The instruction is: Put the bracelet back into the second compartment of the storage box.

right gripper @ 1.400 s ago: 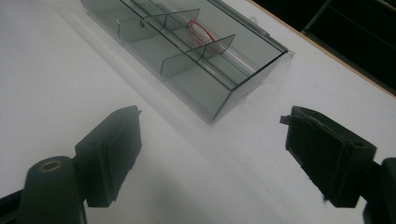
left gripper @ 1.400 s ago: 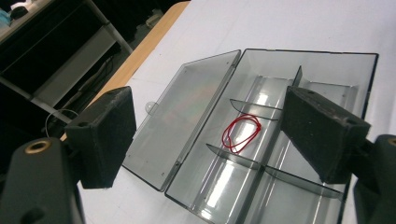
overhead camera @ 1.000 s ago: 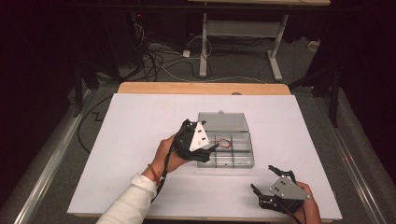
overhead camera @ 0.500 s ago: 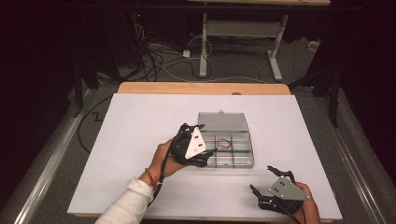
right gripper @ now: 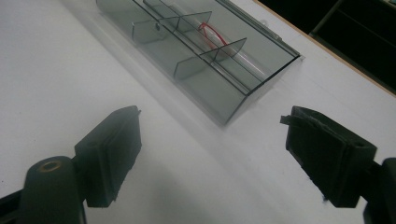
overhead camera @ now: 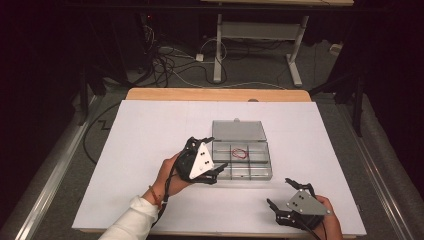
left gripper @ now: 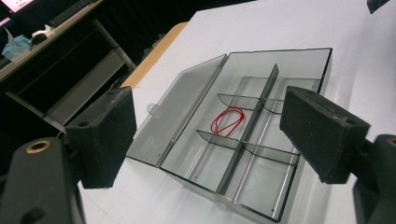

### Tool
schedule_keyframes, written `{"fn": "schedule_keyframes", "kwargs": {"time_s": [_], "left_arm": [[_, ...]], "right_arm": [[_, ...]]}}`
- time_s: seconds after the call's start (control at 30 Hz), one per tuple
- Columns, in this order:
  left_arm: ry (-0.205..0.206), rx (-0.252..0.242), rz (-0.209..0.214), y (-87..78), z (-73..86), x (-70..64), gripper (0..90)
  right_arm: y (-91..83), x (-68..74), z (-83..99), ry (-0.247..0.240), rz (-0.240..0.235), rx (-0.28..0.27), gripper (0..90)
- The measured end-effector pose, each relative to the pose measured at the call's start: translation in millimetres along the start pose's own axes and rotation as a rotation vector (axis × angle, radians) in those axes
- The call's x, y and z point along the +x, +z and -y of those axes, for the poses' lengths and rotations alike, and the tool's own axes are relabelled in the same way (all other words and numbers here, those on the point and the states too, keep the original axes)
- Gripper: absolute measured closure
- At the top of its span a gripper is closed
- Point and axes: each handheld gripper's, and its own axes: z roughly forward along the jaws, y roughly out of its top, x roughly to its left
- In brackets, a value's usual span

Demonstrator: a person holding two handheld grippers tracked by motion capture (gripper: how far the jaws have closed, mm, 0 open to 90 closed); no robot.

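Box (overhead camera: 241,156) open at counter (overhead camera: 150,130) centre, red band (overhead camera: 240,153) inside a middle cell. Left tongs (overhead camera: 216,172), spread and empty, now eased back from the band toward 7 o'clock. Right tongs (overhead camera: 282,200) spread, parked at 5 o'clock, unmoved. Looks like band dropped off, lid next.

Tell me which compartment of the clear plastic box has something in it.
The middle compartment of the far row of the clear plastic divided box: it holds a red rubber band; the others look bare.
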Motion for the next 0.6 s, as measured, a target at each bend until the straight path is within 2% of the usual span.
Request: {"fn": "schedule_keyframes", "kwargs": {"time_s": [0.3,0.6], "left_arm": [[-0.011,-0.020,0.003,-12.9,7.7,-2.9,17.8],[-0.013,-0.037,-0.016,-26.1,15.7,-4.9,18.2]], "right_arm": [[0.0,1.3,-0.9,-0.003,-0.006,-0.005,18.3],[-0.1,2.4,-1.5,-0.005,-0.007,-0.004,18.3]]}}
